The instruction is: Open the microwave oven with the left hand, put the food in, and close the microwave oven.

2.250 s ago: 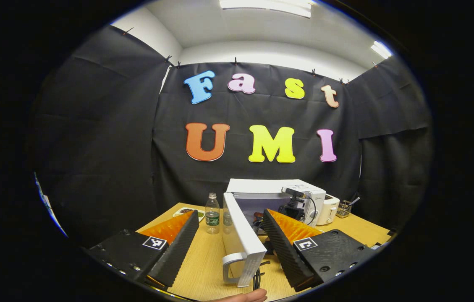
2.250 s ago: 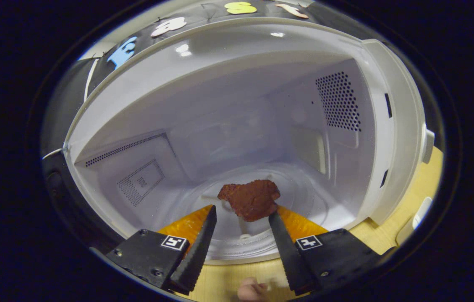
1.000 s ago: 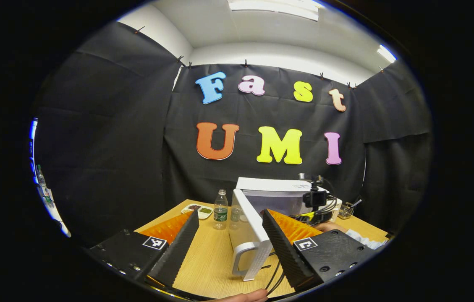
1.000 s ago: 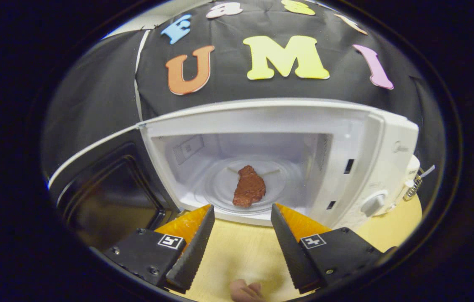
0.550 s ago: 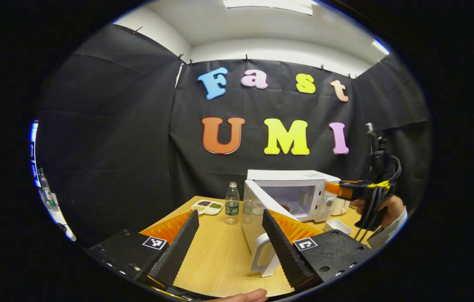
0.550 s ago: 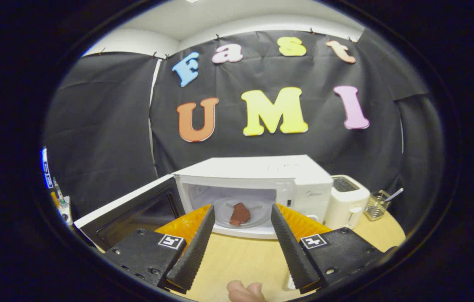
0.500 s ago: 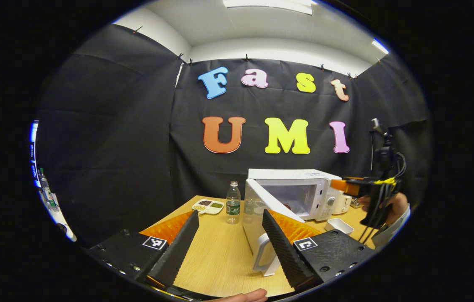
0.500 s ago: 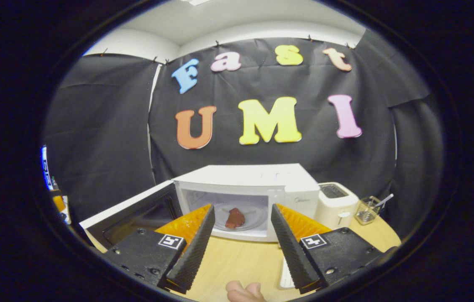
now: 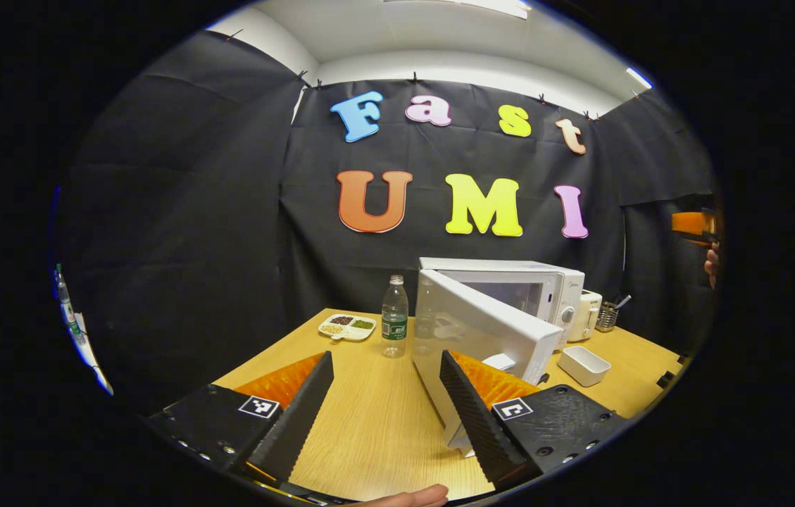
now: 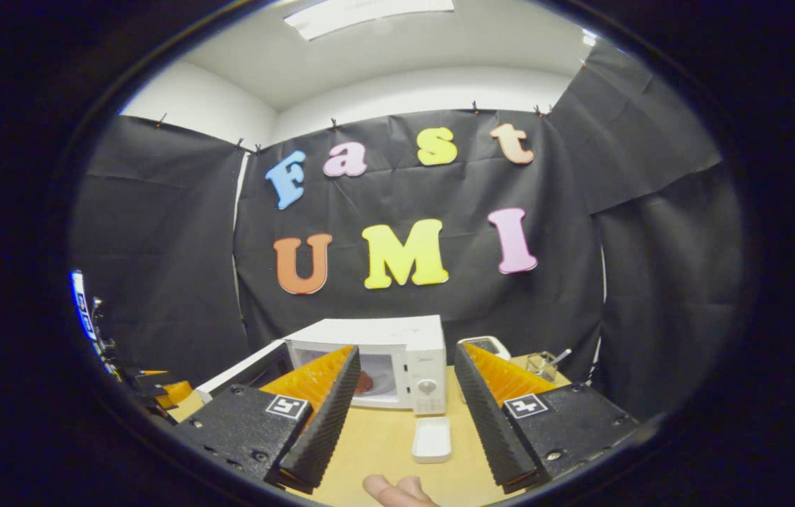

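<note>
- Standing on the worktop (image 9: 369,415), the microwave (image 9: 545,289) has its door (image 9: 481,331) swung partly open.
- Left tool (image 9: 386,366): fingers apart, holding nothing, with the door's edge just beside its right finger.
- Right tool (image 10: 404,366): fingers apart, empty, well back from the microwave.
- The food (image 10: 363,381) lies inside the microwave.
- A white dish (image 10: 432,439) sits before the microwave.

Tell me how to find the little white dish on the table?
Look at the wooden table and find the big white microwave with its door swung open. Just in front of it, on the knob side, sits the small white dish. It is low, rectangular and plain, unlike the tall white toaster and the divided snack tray.
</note>
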A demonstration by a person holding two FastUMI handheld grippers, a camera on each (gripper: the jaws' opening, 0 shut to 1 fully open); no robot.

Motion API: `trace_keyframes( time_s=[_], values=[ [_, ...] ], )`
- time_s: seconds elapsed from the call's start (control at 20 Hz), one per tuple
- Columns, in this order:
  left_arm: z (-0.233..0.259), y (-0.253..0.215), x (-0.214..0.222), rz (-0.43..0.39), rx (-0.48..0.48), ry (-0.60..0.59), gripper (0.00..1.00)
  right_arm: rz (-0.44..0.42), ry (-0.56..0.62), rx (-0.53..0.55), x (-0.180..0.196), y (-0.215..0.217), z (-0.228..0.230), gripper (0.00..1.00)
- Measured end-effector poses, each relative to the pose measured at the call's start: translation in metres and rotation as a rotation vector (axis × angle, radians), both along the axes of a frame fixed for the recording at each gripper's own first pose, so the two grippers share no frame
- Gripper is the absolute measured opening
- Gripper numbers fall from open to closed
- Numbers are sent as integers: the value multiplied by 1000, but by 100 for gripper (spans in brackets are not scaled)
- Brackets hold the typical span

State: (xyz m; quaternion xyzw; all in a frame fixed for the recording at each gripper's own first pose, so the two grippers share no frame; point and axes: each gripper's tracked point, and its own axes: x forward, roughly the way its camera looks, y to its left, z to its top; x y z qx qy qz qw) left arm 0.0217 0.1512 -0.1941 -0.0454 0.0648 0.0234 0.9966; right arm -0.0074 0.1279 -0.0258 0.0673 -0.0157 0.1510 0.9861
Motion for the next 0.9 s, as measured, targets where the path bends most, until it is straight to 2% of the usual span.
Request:
trace_keyframes(
  time_s=[0.1,0.2,0.25,0.3,0.35,0.4,0.45,0.55,0.6,0.65,0.9],
  values=[
    [-3,-3,6,-1,3,-36,94,-6,-27,5,-21,-16,5,87],
    [-12,-10,12,-10,15,-39,89,-14,-35,17,-37,-32,7,88],
    [-18,-13,14,-18,21,-30,72,-13,-40,23,-43,-39,9,88],
    [-26,-19,17,-34,16,-7,64,-14,-45,25,-49,-44,10,87],
    [-33,-21,15,-26,10,19,37,-16,-50,22,-54,-50,10,87],
    [-34,-23,17,-18,17,24,24,-18,-57,21,-59,-57,10,88],
    [-33,-21,18,-10,24,24,28,-21,-60,20,-64,-62,10,88],
    [-38,-31,22,-22,20,32,27,-28,-57,22,-67,-70,6,88],
    [-42,-22,23,24,24,36,27,-34,-51,24,-68,-75,4,88],
    [-45,-22,24,13,10,59,0,-39,-43,24,-67,-79,1,88],
    [-44,-40,22,-35,-28,54,0,-57,-32,33,-64,-89,-6,88]
  ],
)
